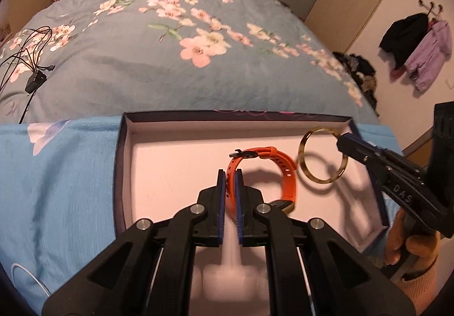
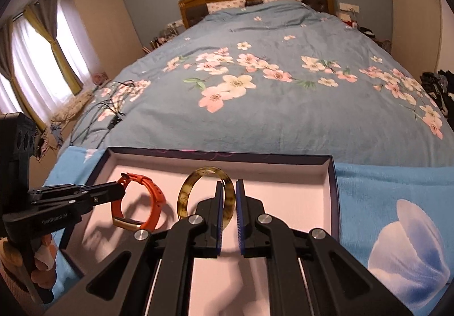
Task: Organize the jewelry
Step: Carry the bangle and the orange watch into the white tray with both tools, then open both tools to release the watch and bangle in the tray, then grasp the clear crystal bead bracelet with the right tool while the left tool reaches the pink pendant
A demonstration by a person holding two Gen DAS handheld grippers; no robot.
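The bed [image 2: 283, 106] under its blue flowered quilt carries everything; at its near edge lies a light blue towel [image 2: 383, 188], and on that the open dark-walled box [image 1: 120, 168]; my left tongs [image 1: 230, 174] are clenched on the strap of the orange watch [image 1: 286, 171], held over the middle of the box floor; my right tongs [image 2: 228, 185] are clamped on the rim of the amber bangle [image 2: 187, 191], held upright just beside the watch, toward the box's right wall.

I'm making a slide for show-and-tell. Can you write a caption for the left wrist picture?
Left tool holds an orange watch over an open box, right tool holds a bangle.
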